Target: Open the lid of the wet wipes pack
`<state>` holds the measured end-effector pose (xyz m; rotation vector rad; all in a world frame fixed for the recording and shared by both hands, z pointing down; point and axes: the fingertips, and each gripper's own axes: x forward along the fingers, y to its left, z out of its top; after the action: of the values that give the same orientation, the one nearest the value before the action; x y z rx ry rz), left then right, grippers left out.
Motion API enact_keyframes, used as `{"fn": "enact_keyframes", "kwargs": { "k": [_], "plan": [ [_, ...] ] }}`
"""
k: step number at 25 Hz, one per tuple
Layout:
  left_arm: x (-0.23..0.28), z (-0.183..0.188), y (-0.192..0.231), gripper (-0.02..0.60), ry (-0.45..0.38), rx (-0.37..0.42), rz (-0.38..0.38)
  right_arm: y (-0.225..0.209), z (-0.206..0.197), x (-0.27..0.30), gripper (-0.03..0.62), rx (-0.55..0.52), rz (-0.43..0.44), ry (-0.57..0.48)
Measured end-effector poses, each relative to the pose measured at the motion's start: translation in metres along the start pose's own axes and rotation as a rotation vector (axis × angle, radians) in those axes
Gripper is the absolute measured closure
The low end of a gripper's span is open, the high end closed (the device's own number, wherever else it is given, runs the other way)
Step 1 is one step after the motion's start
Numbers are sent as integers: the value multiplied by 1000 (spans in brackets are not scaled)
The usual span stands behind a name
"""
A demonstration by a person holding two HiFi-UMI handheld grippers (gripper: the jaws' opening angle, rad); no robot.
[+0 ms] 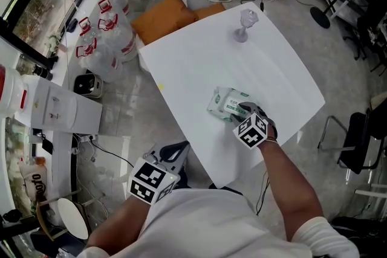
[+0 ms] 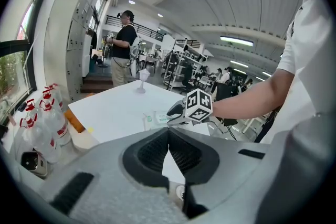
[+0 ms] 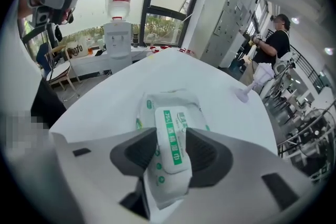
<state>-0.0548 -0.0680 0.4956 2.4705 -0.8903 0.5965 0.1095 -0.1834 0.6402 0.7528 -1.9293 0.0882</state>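
White-and-green plastic marks the wet wipes pack (image 1: 224,102), which is laid flat on the white table (image 1: 193,63), right of the middle of the head view. Its lid (image 3: 172,139) is seen closed in the right gripper view. The right gripper (image 1: 243,110) is tilted down over the pack; its jaws are spread wide, one on each side of the lid, and no firm grip can be made out. The left gripper (image 2: 168,129) is held off the table's near edge, at the lower left, with its jaws closed together on nothing. A clear stemmed glass (image 1: 244,25) is stood near the table's far corner, well apart from the pack. Large water bottles (image 1: 109,30) are grouped on the floor at the upper left.
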Motion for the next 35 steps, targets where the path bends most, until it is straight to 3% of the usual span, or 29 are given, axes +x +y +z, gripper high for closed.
{"fn": "enact_keyframes", "kwargs": {
  "k": [9, 17, 29, 35],
  "plan": [
    [1, 0, -1, 581, 0, -4, -1, 2, 6, -10, 501, 119, 69, -52],
    [7, 3, -5, 581, -6, 3, -14, -10, 1, -15, 530, 407, 139, -135],
    [6, 10, -8, 581, -25, 11, -16, -45, 13, -34, 551, 273, -75, -148],
    [7, 9, -16, 581, 6, 142, -17, -66, 19, -29, 549, 272, -126, -144]
  ]
}}
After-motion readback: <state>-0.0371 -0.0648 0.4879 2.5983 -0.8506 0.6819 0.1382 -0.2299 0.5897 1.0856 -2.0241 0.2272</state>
